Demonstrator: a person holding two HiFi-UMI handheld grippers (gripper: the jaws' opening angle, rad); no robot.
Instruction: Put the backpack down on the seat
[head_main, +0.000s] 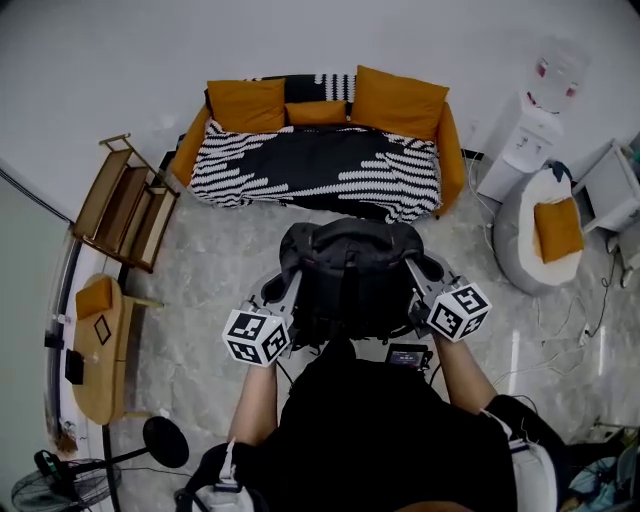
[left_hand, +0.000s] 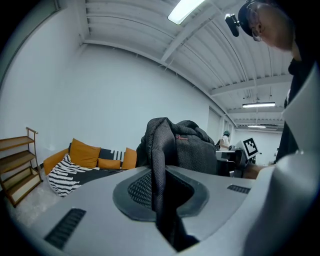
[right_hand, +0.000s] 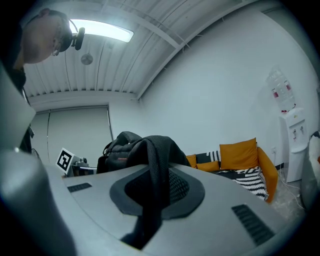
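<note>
Our grip: the left gripper (head_main: 283, 295) has its jaws drawn narrow on a left strap (left_hand: 159, 165), and the right gripper (head_main: 420, 285) is clamped the same way on a right strap (right_hand: 155, 170). Neither is empty.

Backpack: the backpack (head_main: 350, 275) hangs between our two grippers, off the floor (head_main: 220, 260) and short of the sofa's front edge.

Step in hand: we judge this to be the carry toward the seat, with the setting-down not yet done.

Doing it well: we should hold both grippers level so the load does not swing. We clear the front edge, lower the base onto the middle of the seat, and only then loosen the jaws.

Risk: letting go at the front edge could tip the bag back onto the floor.

Seat: the sofa (head_main: 448, 150) is covered by a black-and-white striped throw (head_main: 400, 180). It looks soft and flat, with room in the middle.

Back of seat: orange cushions (head_main: 398, 100) line the back edge.

Room: a wooden shelf (head_main: 125, 200) stands left of the sofa. A grey beanbag (head_main: 520, 240) and a water dispenser (head_main: 530, 135) stand to its right, against a plain white wall (head_main: 200, 40).
</note>
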